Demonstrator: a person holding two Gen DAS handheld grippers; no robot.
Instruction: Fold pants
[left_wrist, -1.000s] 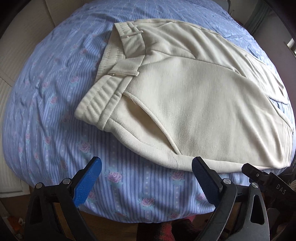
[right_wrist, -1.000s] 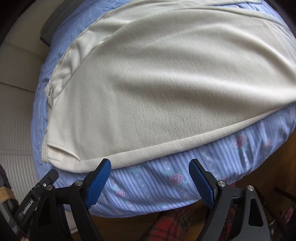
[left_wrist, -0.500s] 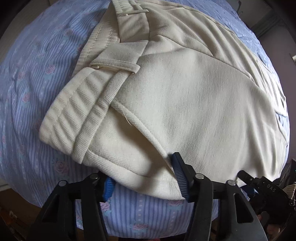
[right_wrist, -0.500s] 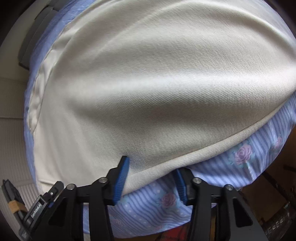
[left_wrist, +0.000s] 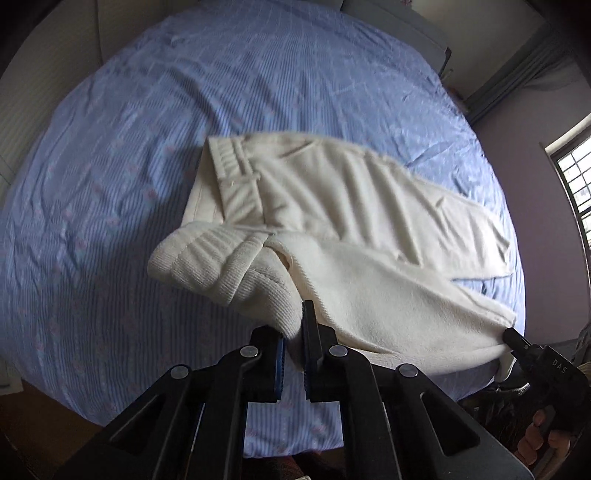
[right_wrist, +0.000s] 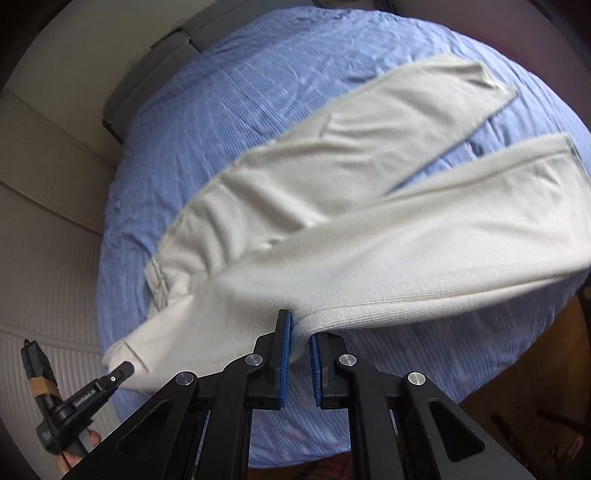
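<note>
While the cream pants are hanging partly lifted over the blue bedsheet, the left gripper and right gripper are each pinching the near edge at 6 o'clock

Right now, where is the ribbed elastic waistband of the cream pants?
In the left wrist view, the ribbed elastic waistband hangs centre-left over the blue striped bedsheet, just beyond the left gripper.

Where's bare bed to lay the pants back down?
Free: bedsheet left of the waistband, and the strip beyond the pants toward the headboard. Crowded: near edge, where left gripper and right gripper pinch the lifted fabric.
</note>
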